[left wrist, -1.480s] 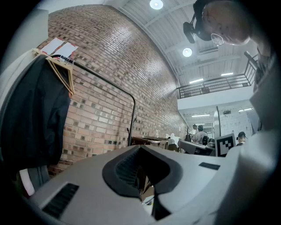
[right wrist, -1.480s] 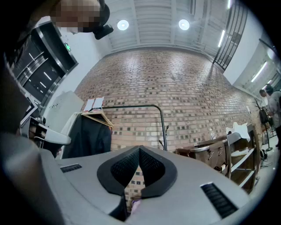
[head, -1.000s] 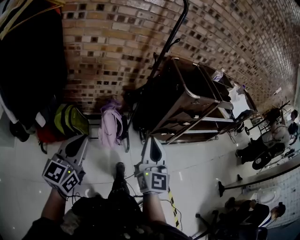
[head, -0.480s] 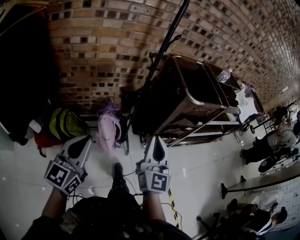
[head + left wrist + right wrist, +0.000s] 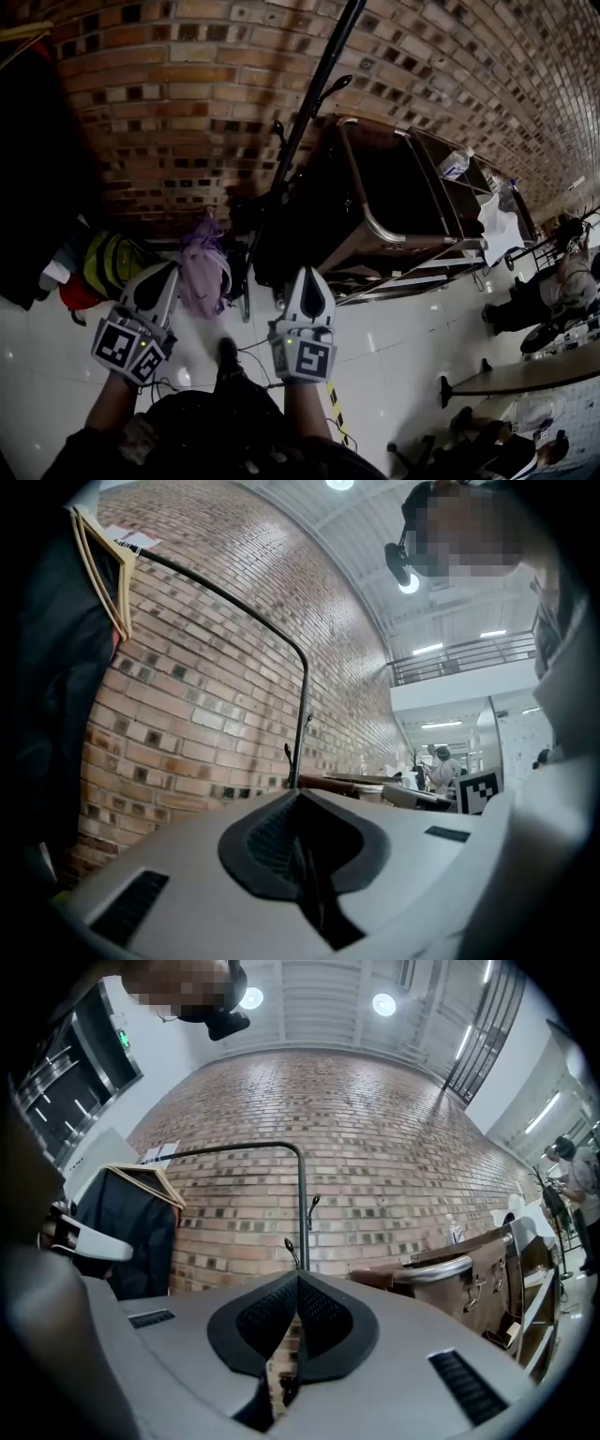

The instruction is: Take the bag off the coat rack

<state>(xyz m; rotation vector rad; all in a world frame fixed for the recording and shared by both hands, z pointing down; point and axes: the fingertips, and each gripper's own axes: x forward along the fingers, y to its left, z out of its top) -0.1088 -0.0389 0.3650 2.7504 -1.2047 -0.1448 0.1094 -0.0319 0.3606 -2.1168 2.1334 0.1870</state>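
1. Clothing [image 5: 37, 178], dark, hangs at the far left, with a yellow-green bag [image 5: 108, 264] low beneath it. A reach drifting left could take that bag by mistake.
2. The left gripper [image 5: 164, 275] sits near and low with its jaws pressed together and nothing in them. If it is pushed forward like this, it would only nudge the target instead of catching a strap.
3. The lilac bag [image 5: 200, 272], probably the one to take, sits low just beyond and between the two grippers, beside the foot of the rack. I cannot tell whether it hangs from a low hook or rests on the floor. If a strap is hooked, a sideways tug could snag it.
4. The right gripper [image 5: 310, 277] is also fully closed and empty, near, just right of the bag. Loose cables [image 5: 255, 361] lie by the person's feet and could catch a step forward.
5. The coat rack pole [image 5: 309, 94], thin and black, rises toward the far right. A hard pull on a caught strap could tip it against the brown trolley [image 5: 394, 187] to its right.
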